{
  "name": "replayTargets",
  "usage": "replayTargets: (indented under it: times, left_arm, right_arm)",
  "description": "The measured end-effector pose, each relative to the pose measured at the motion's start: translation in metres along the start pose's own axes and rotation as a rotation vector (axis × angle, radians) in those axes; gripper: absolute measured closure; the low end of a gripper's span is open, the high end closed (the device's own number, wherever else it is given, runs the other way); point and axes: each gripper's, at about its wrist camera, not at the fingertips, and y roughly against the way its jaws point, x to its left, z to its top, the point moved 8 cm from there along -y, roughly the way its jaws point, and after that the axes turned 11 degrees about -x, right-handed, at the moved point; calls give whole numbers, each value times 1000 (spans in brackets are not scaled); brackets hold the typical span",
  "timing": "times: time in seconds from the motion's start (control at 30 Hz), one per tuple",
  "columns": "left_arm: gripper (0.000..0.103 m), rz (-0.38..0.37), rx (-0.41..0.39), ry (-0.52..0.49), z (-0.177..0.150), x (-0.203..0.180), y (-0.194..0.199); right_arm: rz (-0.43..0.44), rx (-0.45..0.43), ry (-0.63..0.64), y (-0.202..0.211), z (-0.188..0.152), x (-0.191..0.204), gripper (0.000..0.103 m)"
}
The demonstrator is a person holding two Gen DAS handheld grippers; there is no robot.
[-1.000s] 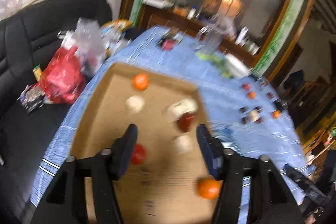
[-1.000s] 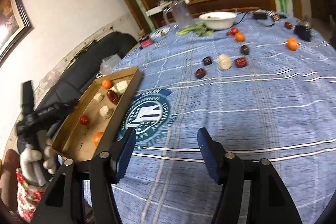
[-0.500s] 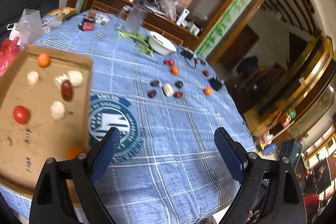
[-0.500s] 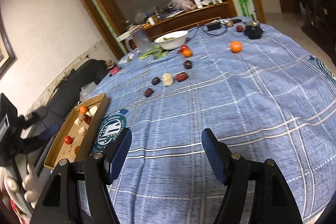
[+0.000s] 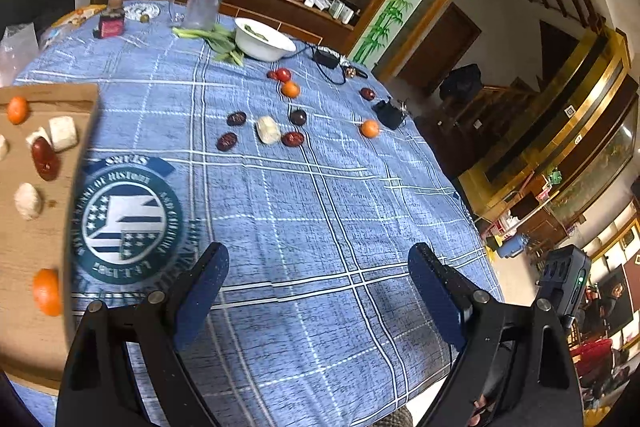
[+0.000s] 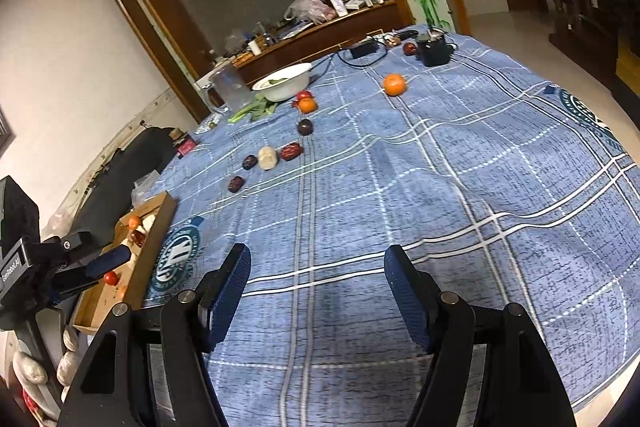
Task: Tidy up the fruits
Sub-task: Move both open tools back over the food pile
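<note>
Left wrist view: the left gripper hangs wide open and empty over the blue tablecloth; the right gripper, likewise open, holds nothing. Loose fruits lie mid-table, others in the cardboard tray.

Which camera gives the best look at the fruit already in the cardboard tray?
The left wrist view: the cardboard tray lies close, its oranges, red date and white pieces distinct. In the right wrist view the tray is small, and the left gripper covers part of it.
</note>
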Motion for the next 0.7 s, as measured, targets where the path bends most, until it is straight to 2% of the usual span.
replayTargets:
  times: [0.17, 0.4, 0.53, 0.7]
  left_arm:
    - [12, 37, -2, 38, 4, 16, 4]
    - [12, 195, -132, 102, 35, 75, 43]
    - [12, 215, -128, 172, 34, 107, 40]
    - [12, 227, -92, 175, 31, 121, 26]
  right_arm:
    - [-4, 26, -18, -13, -1, -8, 30]
    - [34, 58, -16, -40, 23, -4, 30]
    - [31, 117, 56, -71, 37, 10, 30]
    - [39, 158, 141, -113, 50, 32, 30]
